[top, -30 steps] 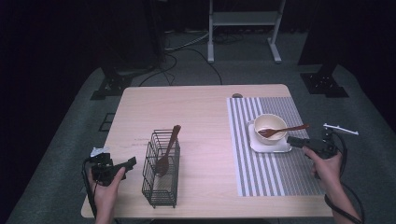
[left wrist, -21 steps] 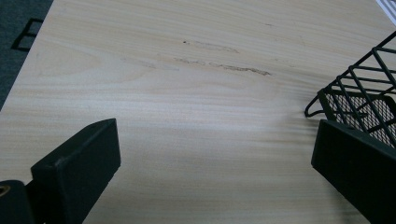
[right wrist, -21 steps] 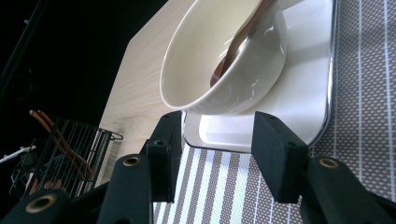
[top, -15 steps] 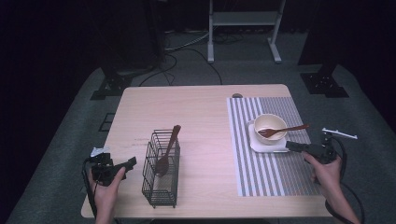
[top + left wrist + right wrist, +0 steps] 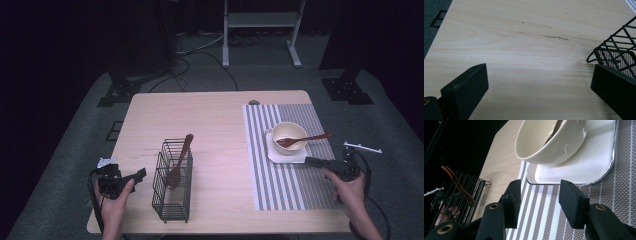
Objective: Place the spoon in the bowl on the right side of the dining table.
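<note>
Fork [image 5: 302, 140] rests in the bowl [image 5: 289, 137]; right tool [image 5: 314, 161] has drawn back toward the person, spread, holding nothing. Left tool [image 5: 140, 173] waits, spread.

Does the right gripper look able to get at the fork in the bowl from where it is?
Probably yes. The right gripper sits open beside the tray, and the fork handle sticks out over the bowl rim with nothing covering it.

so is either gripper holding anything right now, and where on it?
Nothing held. Left gripper is open over bare table beside the wire basket; right gripper is open, short of the white tray.
</note>
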Motion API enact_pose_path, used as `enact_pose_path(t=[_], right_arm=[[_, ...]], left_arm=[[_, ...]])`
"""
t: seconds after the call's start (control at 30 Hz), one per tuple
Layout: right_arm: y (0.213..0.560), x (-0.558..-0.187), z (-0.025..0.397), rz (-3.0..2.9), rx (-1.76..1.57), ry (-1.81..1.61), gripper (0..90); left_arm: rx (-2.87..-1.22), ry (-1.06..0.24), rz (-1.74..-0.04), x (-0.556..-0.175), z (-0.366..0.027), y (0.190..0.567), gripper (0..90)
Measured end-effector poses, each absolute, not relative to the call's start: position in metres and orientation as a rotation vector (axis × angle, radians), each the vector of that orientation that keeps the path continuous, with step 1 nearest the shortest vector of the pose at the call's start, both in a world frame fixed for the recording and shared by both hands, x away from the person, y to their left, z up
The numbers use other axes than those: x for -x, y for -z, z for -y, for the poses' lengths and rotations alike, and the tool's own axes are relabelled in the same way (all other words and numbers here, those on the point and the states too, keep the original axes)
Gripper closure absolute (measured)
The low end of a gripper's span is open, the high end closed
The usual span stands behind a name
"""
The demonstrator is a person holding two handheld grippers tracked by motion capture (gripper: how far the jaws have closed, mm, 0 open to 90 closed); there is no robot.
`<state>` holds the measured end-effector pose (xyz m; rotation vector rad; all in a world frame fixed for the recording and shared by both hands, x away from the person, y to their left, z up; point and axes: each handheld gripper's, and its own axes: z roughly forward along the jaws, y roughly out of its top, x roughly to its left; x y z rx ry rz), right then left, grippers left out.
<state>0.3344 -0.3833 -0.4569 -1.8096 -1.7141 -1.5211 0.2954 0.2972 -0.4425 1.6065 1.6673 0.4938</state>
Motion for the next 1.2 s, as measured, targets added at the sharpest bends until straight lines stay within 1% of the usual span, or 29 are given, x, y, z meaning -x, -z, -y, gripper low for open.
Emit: enact_pose_path(t=[1.2], right_arm=[[0.466, -0.315, 0.357, 1.757, 1.728, 1.525, 47.9]], left_arm=[[-1.605, -0.495, -1.669, -0.295, -0.297, 0.442, 0.2]])
